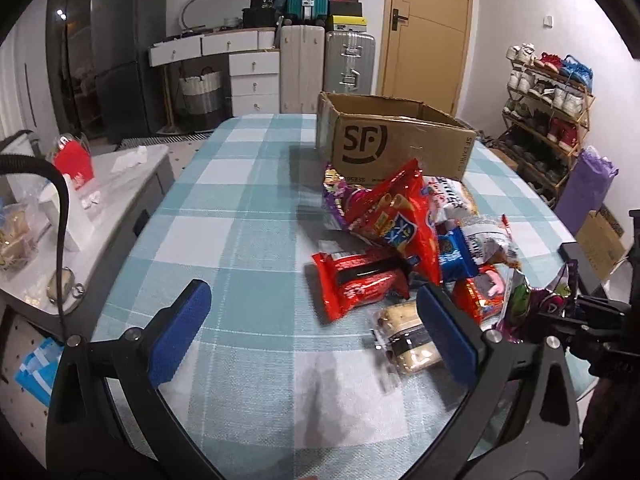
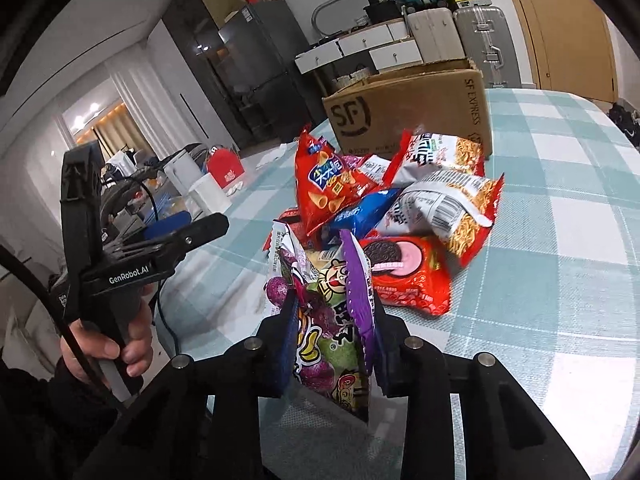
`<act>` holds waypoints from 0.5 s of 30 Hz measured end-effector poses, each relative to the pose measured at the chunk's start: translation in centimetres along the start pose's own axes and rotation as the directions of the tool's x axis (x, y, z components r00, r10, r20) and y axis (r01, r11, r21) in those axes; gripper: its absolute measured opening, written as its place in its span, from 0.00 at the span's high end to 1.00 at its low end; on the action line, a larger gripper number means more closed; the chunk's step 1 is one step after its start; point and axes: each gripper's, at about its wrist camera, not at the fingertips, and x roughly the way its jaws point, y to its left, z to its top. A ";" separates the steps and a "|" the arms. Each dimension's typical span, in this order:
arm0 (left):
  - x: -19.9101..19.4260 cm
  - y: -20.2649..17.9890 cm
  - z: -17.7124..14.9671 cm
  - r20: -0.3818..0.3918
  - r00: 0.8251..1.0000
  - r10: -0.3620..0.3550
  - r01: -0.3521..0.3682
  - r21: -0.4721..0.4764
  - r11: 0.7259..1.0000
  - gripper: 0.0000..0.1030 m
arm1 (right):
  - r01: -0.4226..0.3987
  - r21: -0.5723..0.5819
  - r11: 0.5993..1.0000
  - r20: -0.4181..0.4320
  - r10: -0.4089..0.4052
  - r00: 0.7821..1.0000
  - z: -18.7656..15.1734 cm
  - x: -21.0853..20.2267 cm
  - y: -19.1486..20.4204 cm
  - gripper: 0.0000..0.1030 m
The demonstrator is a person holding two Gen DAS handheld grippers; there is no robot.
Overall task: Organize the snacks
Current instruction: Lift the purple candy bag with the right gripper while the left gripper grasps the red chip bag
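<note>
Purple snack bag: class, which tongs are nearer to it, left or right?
Right. The right tongs are shut on the purple bag; the left tongs stand open beside it, apart, over the tablecloth.

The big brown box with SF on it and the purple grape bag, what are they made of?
The box looks like plain matte cardboard: brown, with creased, dented flaps and print straight on it. The purple grape bag, pinched in the right gripper, seems to be thin glossy plastic film: it crinkles, shines and has a zigzag-cut edge.
</note>
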 end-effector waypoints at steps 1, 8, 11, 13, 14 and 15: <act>0.1 0.1 0.1 -0.010 1.000 -0.013 0.013 -0.007 1.000 0.00 | -0.001 0.002 1.000 0.008 0.001 1.000 0.2 -0.2 0.0 0.70; 1.2 0.5 0.7 -0.049 0.996 -0.079 0.075 -0.075 0.994 0.01 | 0.007 -0.002 1.000 0.048 -0.007 0.999 0.5 -1.7 -0.6 0.70; 2.3 0.1 1.3 -0.076 0.995 -0.063 0.056 -0.083 0.995 0.01 | 0.013 -0.007 1.000 0.062 -0.013 0.998 0.6 -2.1 -0.8 0.70; 3.1 -0.2 1.8 -0.097 0.993 -0.061 0.053 -0.091 0.994 0.01 | 0.013 -0.003 1.000 0.066 -0.013 0.998 0.5 -2.1 -1.1 0.70; 3.6 -0.4 2.1 -0.108 0.991 -0.082 0.070 -0.103 0.992 0.01 | 0.012 -0.001 1.000 0.068 -0.012 0.998 0.5 -2.1 -1.3 0.70; 4.0 -0.5 2.4 -0.114 0.988 -0.102 0.089 -0.114 0.989 0.01 | 0.009 0.002 1.000 0.071 -0.010 0.997 0.5 -2.2 -1.5 0.70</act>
